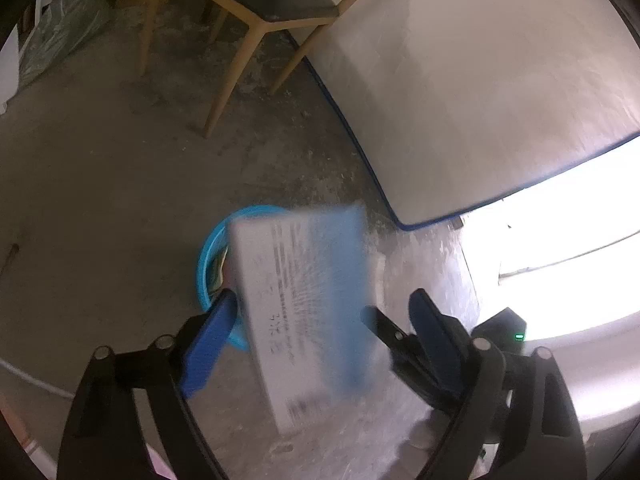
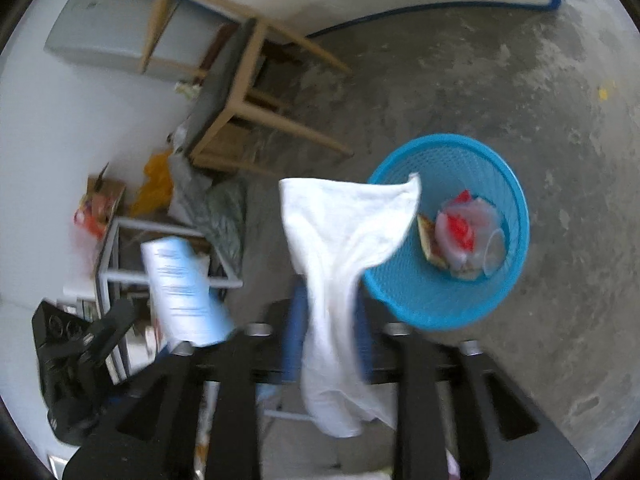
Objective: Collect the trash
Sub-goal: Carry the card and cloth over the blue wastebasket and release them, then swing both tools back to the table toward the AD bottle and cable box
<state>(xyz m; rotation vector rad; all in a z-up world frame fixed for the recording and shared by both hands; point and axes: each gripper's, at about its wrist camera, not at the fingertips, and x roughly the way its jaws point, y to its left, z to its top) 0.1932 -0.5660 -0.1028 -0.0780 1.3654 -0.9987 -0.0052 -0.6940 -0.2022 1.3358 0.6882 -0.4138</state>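
Left wrist view, left tool (image 1: pixel 326 312) spread around box (image 1: pixel 304 308), bin (image 1: pixel 208 256) rim beneath, bare floor (image 1: pixel 120 184) left.

A flat white-and-blue printed cardboard box (image 1: pixel 304 300) hangs tilted and blurred over the near side of a round blue plastic mesh wastebasket (image 2: pixel 452 236) standing upright on the concrete floor. A limp white cloth-like sheet (image 2: pixel 340 272) drapes just beside the basket's rim. Inside lie clear plastic wrappers with red print (image 2: pixel 464 228) (and a clear cup (image 2: pixel 494 250))
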